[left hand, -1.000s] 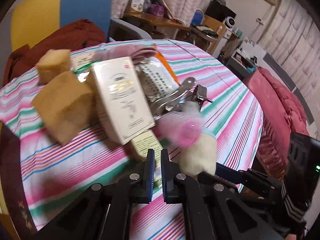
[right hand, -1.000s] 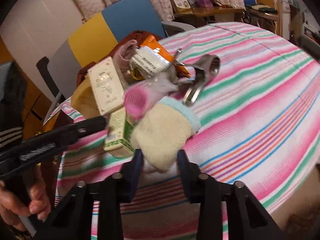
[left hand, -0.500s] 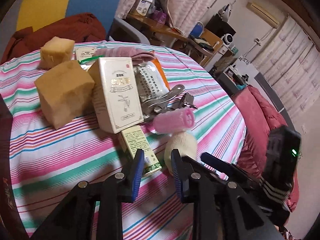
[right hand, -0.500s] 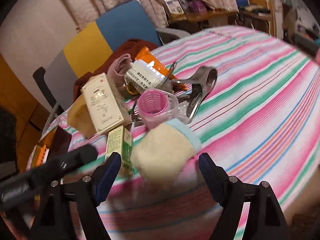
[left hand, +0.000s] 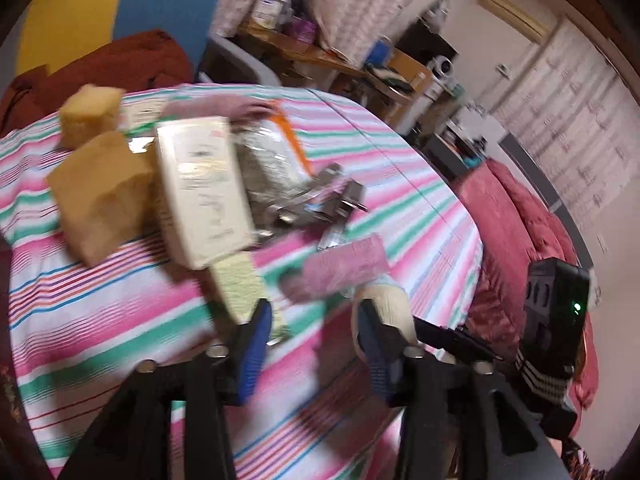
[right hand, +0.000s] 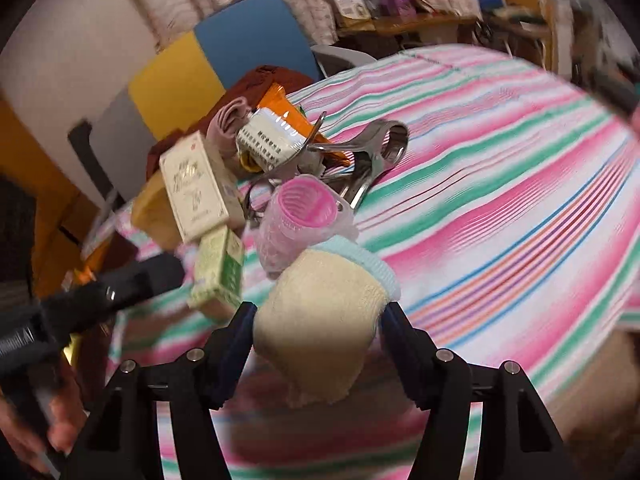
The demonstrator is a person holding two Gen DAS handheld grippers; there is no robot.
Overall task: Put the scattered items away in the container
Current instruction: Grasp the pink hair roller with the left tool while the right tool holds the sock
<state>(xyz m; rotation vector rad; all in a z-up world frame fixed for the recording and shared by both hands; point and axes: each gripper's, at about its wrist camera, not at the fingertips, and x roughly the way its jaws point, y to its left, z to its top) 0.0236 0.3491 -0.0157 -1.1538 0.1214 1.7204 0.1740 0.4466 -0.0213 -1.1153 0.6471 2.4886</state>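
Left wrist view: the left tool [left hand: 310,330] hangs low over the striped surface [left hand: 100,312] with its 2 blue-padded fingers [left hand: 254,350] spread wide and nothing between them. Just ahead lie a green box [left hand: 240,284], a pink roller [left hand: 346,266] and a cream sock [left hand: 390,304]; the right-hand finger overlaps the sock in the frame, though contact cannot be told. Farther back stand a white box [left hand: 200,188], 2 tan sponges [left hand: 100,196], a foil packet [left hand: 272,168] and a metal clip [left hand: 332,196], all blurred. The other tool's black body [left hand: 556,312] shows at the right edge. No container is visible here.

Right wrist view: the right tool [right hand: 316,330] is parted about as wide as the sock [right hand: 320,312], which sits between its fingers; both pads appear to touch its sides. The roller [right hand: 300,216] lies just behind the sock, the green box [right hand: 218,272] to its left, the white box [right hand: 196,188] behind that. The clip [right hand: 372,156] and the packet [right hand: 272,140] rest farther back. A hand [right hand: 48,428] grips the left tool's handle at the lower left.
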